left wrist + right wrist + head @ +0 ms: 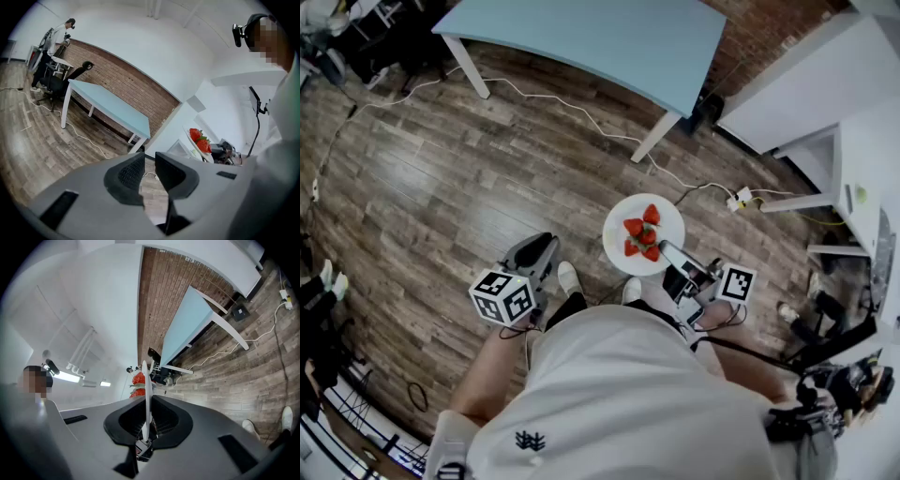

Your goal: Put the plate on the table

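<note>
A white plate (619, 228) carrying several strawberries (641, 235) hangs above the wooden floor, just in front of my feet. My right gripper (664, 249) is shut on its near rim. In the right gripper view the plate (146, 394) runs edge-on between the pressing jaws, and the strawberries (138, 380) show to its left. My left gripper (542, 247) floats to the left of the plate, apart from it; its jaws (149, 165) stand a little apart with nothing between them. The light blue table (581, 37) stands farther ahead, its top bare.
A white cable (581, 117) snakes across the floor to a power strip (741, 199). White desks (806, 84) stand at the right. My shoes (569, 278) are below the plate. Another person (56, 40) and an office chair (61, 82) are beyond the table's far end.
</note>
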A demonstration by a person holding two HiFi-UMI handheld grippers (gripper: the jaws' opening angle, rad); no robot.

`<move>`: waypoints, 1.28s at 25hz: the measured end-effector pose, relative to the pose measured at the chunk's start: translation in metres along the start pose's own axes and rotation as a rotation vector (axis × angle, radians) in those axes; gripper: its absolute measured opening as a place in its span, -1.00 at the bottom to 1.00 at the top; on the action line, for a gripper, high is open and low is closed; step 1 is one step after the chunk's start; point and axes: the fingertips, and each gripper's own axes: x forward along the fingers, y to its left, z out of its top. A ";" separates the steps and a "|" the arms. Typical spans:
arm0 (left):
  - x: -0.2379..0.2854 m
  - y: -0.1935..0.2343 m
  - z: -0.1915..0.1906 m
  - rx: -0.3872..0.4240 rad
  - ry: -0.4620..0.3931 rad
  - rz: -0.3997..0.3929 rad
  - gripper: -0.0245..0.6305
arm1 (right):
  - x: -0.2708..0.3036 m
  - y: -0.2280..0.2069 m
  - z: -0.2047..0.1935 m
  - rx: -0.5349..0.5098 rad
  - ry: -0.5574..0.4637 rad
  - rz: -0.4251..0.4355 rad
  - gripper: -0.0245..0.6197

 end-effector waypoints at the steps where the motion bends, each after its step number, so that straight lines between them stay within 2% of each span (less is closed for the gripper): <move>1: 0.002 -0.010 -0.002 0.011 0.005 -0.005 -0.70 | -0.009 0.001 0.001 -0.004 -0.008 0.001 -0.85; 6: 0.030 -0.071 -0.003 0.041 -0.008 -0.049 -0.71 | -0.066 0.000 0.023 -0.036 -0.048 -0.003 -0.85; 10: 0.055 -0.120 -0.004 0.064 -0.019 -0.069 -0.70 | -0.111 -0.010 0.037 -0.020 -0.075 0.017 -0.85; 16: 0.071 -0.176 -0.029 0.059 -0.009 -0.057 -0.70 | -0.170 -0.035 0.045 0.014 -0.076 0.024 -0.85; 24: 0.093 -0.201 -0.046 -0.030 -0.021 -0.033 -0.70 | -0.211 -0.068 0.059 0.118 -0.059 0.039 -0.85; 27: 0.086 -0.204 -0.045 -0.030 -0.016 -0.023 -0.71 | -0.213 -0.073 0.059 0.091 -0.053 0.037 -0.85; 30: 0.074 -0.195 -0.040 -0.028 -0.027 0.027 -0.70 | -0.193 -0.068 0.059 0.053 -0.021 0.080 -0.85; 32: 0.079 -0.189 -0.035 -0.028 -0.038 0.030 -0.70 | -0.183 -0.068 0.063 0.050 -0.004 0.067 -0.85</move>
